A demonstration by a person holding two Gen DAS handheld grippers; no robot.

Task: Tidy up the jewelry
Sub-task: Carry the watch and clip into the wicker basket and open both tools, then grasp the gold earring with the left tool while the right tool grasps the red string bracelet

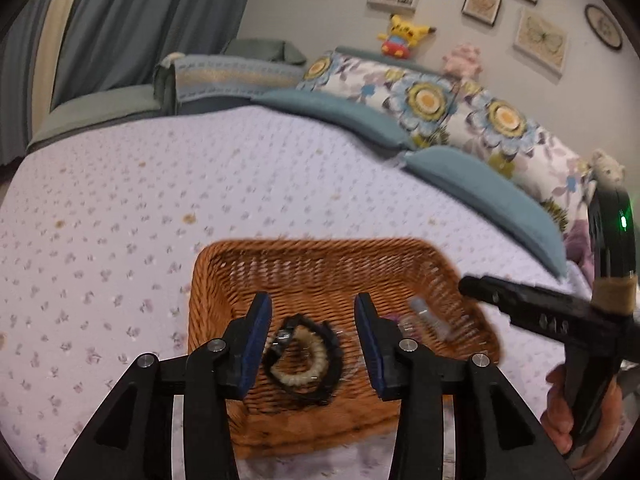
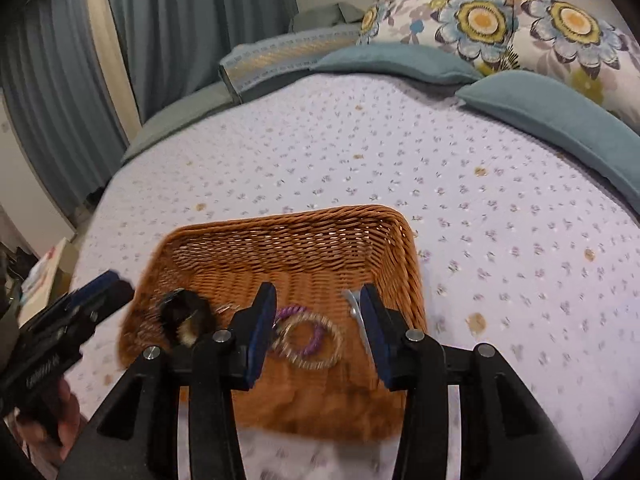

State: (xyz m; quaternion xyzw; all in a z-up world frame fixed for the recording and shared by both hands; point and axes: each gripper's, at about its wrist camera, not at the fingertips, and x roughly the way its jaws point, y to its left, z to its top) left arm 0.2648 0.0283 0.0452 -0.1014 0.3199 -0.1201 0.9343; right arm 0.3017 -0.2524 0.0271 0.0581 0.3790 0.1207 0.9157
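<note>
A brown wicker basket (image 1: pixel 320 256) (image 2: pixel 288 240) sits on the bed. Inside lie a black and cream braided bracelet (image 1: pixel 306 364) (image 2: pixel 188 320), a purple coil band (image 2: pixel 298 314) with a thin beaded ring (image 2: pixel 320 340) over it, and a clear hair clip (image 1: pixel 430 318) (image 2: pixel 358 320). My left gripper (image 1: pixel 314 344) is open over the basket, the braided bracelet lying between its jaws, not held. My right gripper (image 2: pixel 316 332) is open above the purple band and ring. The right gripper also shows at the right of the left wrist view.
The bed has a lilac floral quilt (image 1: pixel 200 184) (image 2: pixel 480 200). Blue pillows (image 1: pixel 480 188) and floral cushions (image 1: pixel 440 108) lie along the far right side. A folded blanket (image 1: pixel 232 76) is at the far edge. Curtains (image 1: pixel 140 20) hang beyond.
</note>
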